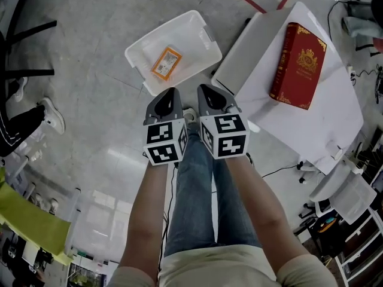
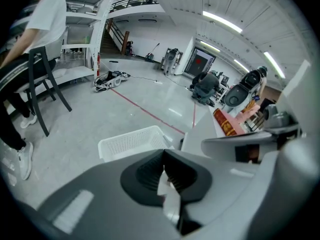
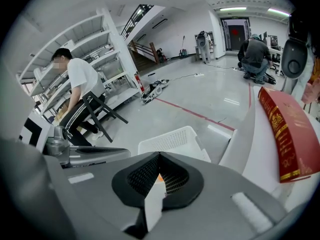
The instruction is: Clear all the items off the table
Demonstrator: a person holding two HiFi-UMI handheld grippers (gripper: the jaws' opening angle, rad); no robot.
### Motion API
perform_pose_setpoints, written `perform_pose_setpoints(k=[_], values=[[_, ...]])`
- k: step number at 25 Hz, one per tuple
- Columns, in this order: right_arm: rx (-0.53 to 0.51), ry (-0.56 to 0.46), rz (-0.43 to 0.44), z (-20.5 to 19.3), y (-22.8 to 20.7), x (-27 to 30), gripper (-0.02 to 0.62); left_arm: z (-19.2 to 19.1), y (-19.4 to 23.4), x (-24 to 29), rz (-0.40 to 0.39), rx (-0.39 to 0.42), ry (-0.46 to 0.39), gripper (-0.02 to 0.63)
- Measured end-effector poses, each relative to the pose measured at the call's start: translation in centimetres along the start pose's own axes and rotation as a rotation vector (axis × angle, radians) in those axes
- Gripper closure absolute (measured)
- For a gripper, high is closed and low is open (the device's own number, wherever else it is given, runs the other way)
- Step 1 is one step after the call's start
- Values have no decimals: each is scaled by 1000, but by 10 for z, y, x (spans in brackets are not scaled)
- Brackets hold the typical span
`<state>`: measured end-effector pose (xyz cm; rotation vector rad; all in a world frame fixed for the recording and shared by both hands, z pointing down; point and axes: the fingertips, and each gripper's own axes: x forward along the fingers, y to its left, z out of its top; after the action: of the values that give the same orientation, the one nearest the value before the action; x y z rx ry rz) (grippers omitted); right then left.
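Grey polished floor surrounds a white table [image 1: 323, 121] at two o'clock, where a red hardcover book [image 1: 298, 64] lies flat. The left hand-held gripper [image 1: 170, 93] and right hand-held gripper [image 1: 207, 91] hover empty, jaws pressed together, beside a white basket [image 1: 200, 36] at twelve o'clock. The book looks stiff, weighty and glossy, probably best pinched along its spine.
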<state>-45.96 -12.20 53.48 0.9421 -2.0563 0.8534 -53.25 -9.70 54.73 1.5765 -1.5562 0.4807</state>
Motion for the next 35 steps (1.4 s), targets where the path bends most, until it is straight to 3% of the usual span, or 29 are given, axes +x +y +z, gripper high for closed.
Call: perform_pose_setpoints(k=[17, 35], values=[[97, -88, -73, 9, -70, -69, 597, 5, -102, 8, -94, 111, 28, 598], [124, -103, -98, -1, -191, -130, 597, 10, -232, 38, -119, 112, 15, 598]])
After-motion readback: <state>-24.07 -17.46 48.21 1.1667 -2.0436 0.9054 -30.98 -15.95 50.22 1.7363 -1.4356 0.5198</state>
